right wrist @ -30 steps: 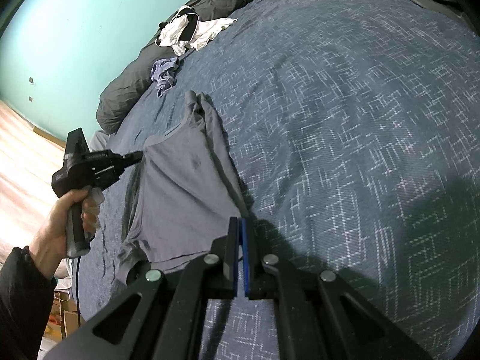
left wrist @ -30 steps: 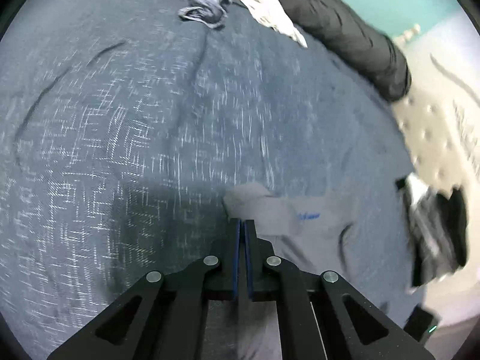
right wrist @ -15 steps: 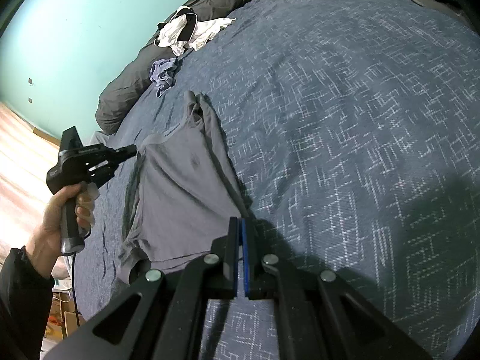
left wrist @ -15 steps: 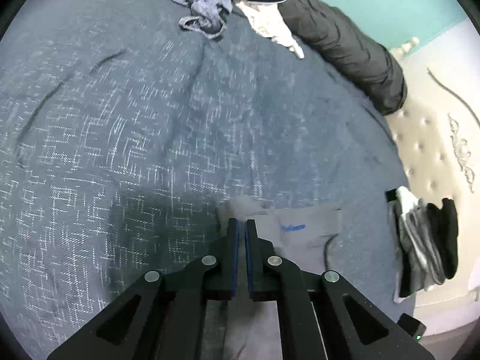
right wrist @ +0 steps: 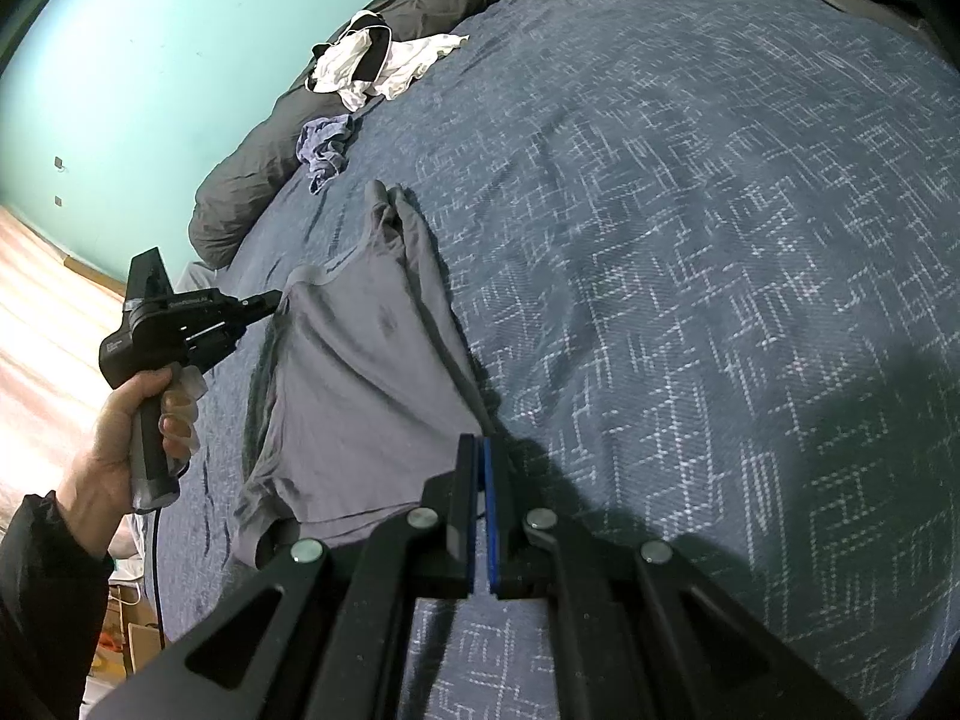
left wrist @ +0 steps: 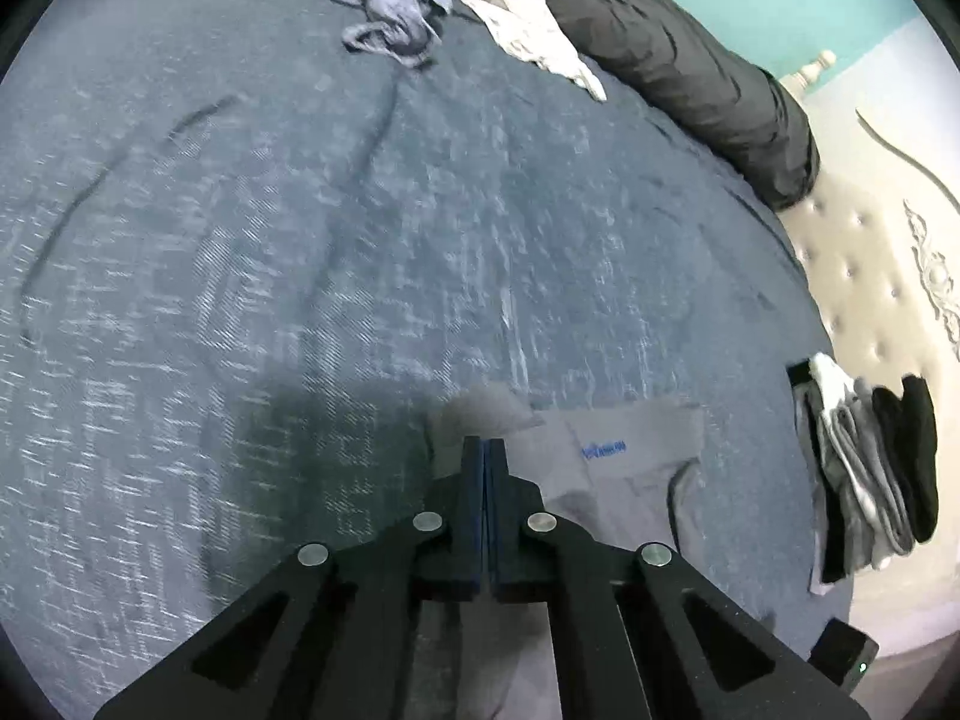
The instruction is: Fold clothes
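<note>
A wide bed covered in a dark blue bedspread (right wrist: 690, 240) with a pale crosshatch pattern fills the room, against a turquoise wall (right wrist: 150, 60). A grey T-shirt (right wrist: 360, 372) lies spread near one edge of the bed, rumpled along its far side, with a small blue label (left wrist: 603, 450) showing inside the neckline.

A person grips a black handheld tool in each hand. The left gripper (right wrist: 273, 302) is held by a bare hand (right wrist: 129, 438) in a black sleeve (right wrist: 42, 588); its tips meet the shirt at the collar corner. From its own camera, the left gripper (left wrist: 483, 444) has its two fingers pressed together on a fold of the grey fabric at the shoulder; the jaws have just been closing on that cloth.

The right gripper (right wrist: 482, 441) sits at the opposite corner of the shirt, by the hem on the side toward the middle of the bed. Its blue-lined fingers (right wrist: 489, 480) are squeezed together, and the shirt's edge runs right into them, pinched between the pads.

Beyond the shirt lie a crumpled blue-grey garment (right wrist: 324, 150) and a white and black garment (right wrist: 372, 60), beside a dark grey rolled duvet (right wrist: 252, 192) along the bed's edge. In the left camera's view a stack of folded clothes (left wrist: 864, 480), grey, white and black, rests by a cream tufted headboard (left wrist: 870, 276).
</note>
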Action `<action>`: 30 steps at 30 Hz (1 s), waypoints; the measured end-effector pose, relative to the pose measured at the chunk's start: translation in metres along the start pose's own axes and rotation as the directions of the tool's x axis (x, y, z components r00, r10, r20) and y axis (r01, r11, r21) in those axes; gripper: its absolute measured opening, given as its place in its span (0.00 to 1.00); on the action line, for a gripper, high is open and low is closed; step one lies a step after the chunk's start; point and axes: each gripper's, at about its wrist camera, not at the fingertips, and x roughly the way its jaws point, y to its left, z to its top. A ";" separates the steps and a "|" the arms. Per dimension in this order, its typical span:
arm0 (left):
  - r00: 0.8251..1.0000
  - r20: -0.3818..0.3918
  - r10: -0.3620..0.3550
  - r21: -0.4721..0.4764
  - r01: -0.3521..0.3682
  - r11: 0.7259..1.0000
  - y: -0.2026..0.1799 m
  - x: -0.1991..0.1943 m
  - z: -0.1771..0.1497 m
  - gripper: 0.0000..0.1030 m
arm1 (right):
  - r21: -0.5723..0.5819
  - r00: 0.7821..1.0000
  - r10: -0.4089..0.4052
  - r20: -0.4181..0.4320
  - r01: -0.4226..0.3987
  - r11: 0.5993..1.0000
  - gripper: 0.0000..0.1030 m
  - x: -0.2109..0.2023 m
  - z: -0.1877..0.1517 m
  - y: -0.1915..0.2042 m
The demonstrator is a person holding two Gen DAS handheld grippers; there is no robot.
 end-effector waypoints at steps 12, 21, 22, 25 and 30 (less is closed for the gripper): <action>0.999 0.000 -0.040 0.020 0.040 0.999 -0.011 -0.017 -0.013 0.22 | 0.018 1.000 -0.004 -0.002 0.004 1.000 0.02 0.003 0.000 -0.002; 0.999 -0.038 0.003 0.037 -0.001 0.999 -0.004 -0.012 -0.025 0.25 | 0.023 1.000 -0.021 -0.009 0.021 1.000 0.02 0.003 0.001 -0.004; 0.999 -0.044 0.001 0.043 0.001 0.999 -0.004 -0.014 -0.030 0.25 | 0.023 1.000 -0.020 -0.010 0.020 1.000 0.02 0.004 0.001 -0.004; 0.998 -0.067 -0.006 0.067 0.011 0.998 -0.006 -0.023 -0.047 0.28 | 0.028 1.000 -0.015 -0.016 0.016 0.999 0.02 0.007 0.001 -0.005; 0.991 -0.131 -0.036 0.083 0.047 0.995 -0.004 -0.045 -0.092 0.40 | 0.038 1.000 -0.006 -0.015 0.007 0.999 0.02 0.009 0.002 -0.006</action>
